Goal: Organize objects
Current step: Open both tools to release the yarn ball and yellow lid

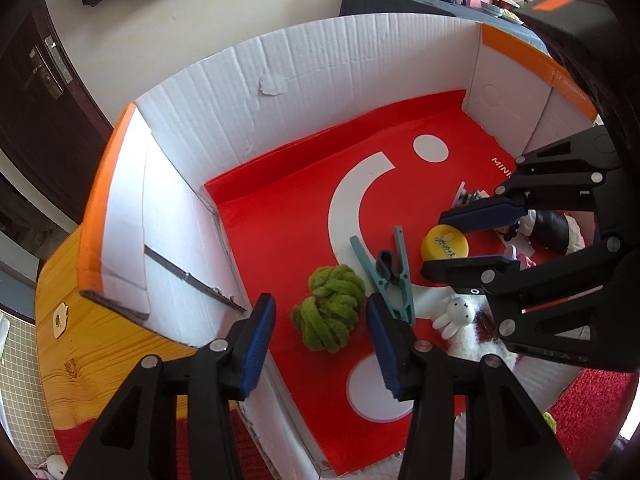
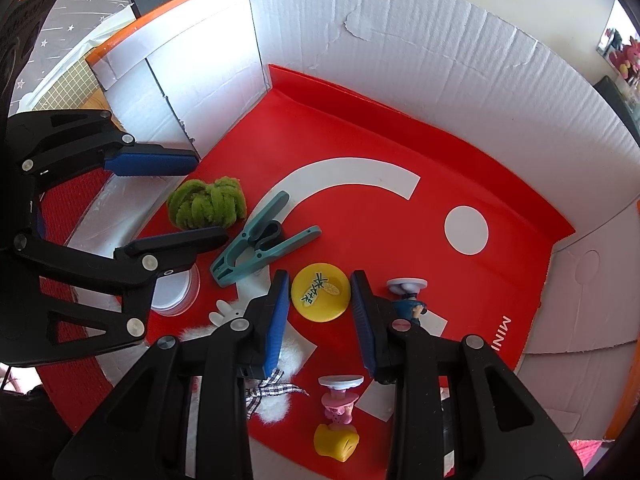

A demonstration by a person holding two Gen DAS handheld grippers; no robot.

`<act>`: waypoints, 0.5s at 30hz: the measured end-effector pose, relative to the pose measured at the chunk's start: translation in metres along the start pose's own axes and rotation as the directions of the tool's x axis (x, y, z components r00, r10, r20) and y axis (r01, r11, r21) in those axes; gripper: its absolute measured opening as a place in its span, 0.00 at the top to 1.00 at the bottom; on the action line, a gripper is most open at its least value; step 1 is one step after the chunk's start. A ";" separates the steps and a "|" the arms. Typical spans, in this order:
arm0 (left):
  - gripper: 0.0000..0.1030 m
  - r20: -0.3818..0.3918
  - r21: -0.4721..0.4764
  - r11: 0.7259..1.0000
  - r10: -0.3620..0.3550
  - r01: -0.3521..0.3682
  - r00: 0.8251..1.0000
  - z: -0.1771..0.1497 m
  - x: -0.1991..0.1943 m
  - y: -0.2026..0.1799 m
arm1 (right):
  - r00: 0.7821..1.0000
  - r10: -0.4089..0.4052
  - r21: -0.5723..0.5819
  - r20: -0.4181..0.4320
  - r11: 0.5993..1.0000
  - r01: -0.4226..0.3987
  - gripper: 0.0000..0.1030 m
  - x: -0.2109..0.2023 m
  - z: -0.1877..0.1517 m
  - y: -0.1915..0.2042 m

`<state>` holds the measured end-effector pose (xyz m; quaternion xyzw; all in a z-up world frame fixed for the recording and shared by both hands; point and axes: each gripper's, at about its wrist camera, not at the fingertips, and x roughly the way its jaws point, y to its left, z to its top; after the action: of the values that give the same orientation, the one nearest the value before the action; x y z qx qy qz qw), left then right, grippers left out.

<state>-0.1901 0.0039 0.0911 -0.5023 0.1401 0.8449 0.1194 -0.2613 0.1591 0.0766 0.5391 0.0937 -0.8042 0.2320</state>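
A green yarn knot lies on the red liner of a white cardboard box. My left gripper is open, its fingers either side of the knot, just above it. A yellow round lid lies between the fingers of my open right gripper. A teal clothes peg lies between knot and lid.
A white rabbit toy on white fluffy cloth, a pink and yellow figure and a blue figure lie in the box. A white cup sits under the left gripper. A wooden table lies left of the box.
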 end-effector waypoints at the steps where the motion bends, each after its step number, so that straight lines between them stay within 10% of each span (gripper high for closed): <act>1: 0.52 0.000 0.000 1.000 -0.001 0.001 1.000 -0.001 -0.002 -0.002 | 1.000 0.001 -0.001 0.000 1.000 -0.001 0.71 0.000 0.000 0.001; 15: 0.52 0.066 -0.029 0.999 -0.030 0.032 0.997 -0.018 -0.052 -0.028 | 0.997 -0.023 0.014 0.073 1.000 0.022 0.71 -0.038 -0.011 0.016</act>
<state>-0.1418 0.0207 0.1254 -0.4783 0.1155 0.8609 0.1295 -0.2330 0.1599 0.1090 0.5097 0.0862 -0.8265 0.2226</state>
